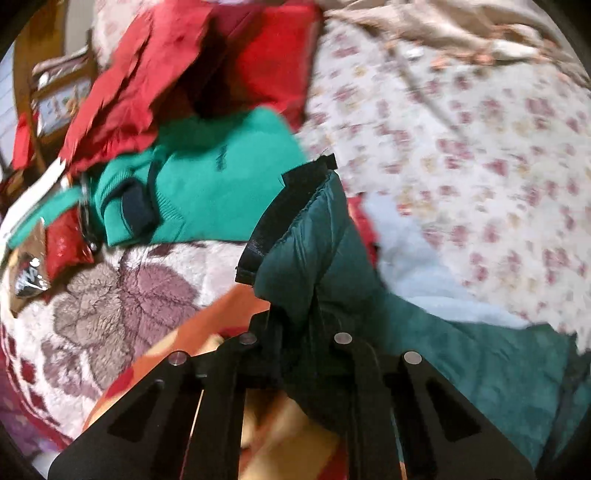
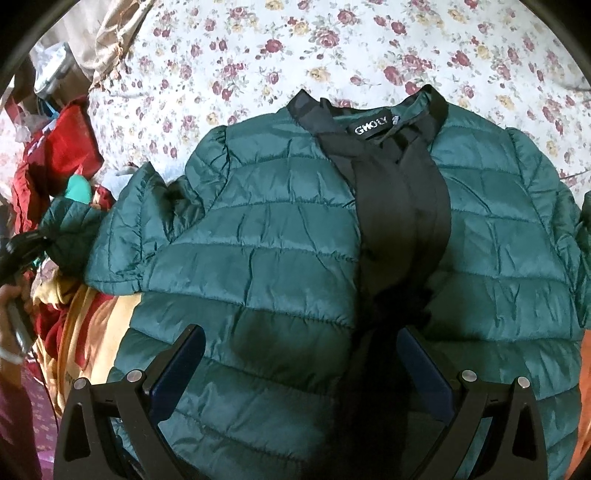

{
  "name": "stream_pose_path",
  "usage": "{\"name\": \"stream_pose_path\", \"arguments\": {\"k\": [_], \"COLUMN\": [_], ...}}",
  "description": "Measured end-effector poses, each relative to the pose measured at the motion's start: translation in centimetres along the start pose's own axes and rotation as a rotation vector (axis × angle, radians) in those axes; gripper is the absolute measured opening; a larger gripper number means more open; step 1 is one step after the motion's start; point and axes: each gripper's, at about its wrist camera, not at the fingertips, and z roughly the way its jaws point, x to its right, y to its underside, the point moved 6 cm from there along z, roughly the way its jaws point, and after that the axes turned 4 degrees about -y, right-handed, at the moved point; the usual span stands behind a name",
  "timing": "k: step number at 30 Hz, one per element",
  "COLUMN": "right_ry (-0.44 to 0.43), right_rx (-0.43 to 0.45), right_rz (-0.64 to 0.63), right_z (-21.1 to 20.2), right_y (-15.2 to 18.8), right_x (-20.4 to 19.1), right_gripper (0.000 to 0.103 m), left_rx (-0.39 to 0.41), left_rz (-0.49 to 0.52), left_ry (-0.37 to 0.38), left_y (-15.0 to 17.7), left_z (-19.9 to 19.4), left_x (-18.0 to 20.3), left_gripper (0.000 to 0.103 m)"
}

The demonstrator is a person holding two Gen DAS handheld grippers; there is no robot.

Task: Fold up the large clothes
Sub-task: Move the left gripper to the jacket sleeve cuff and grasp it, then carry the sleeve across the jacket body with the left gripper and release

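Note:
A dark green quilted puffer jacket (image 2: 280,236) lies front-up on the flowered bed sheet (image 2: 229,55), its black placket and collar label toward the far side. My right gripper (image 2: 301,354) is open just above the jacket's lower front, touching nothing. My left gripper (image 1: 295,314) is shut on the jacket's sleeve cuff (image 1: 314,236), which has a black trim band, and holds it lifted over the bed. The left gripper also shows at the left edge of the right wrist view (image 2: 22,251), at the sleeve end.
A folded bright green sweater (image 1: 207,177) and red garments (image 1: 155,66) lie piled at the left. A fluffy pink-and-white blanket (image 1: 110,295) and an orange-yellow blanket (image 2: 88,325) lie near the bed's front. A beige cloth (image 1: 424,26) is bunched at the far side.

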Motion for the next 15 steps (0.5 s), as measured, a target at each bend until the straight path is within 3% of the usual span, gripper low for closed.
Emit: {"name": "stream_pose_path", "arguments": {"k": [5, 15], "right_ry": [-0.011, 0.038], "right_rx": [0.010, 0.027], "right_rz": [0.006, 0.025], "right_z": [-0.8, -2.7], "right_y": [0.2, 0.6], "right_x": [0.0, 2.5], "right_gripper": [0.103, 0.103], "left_rx": [0.022, 0.043], "left_rz": [0.057, 0.249], "left_ry": [0.088, 0.222], "left_y": [2.0, 7.4], "left_z": [-5.3, -11.3], "left_x": [3.8, 14.4], "left_gripper": [0.009, 0.009]}}
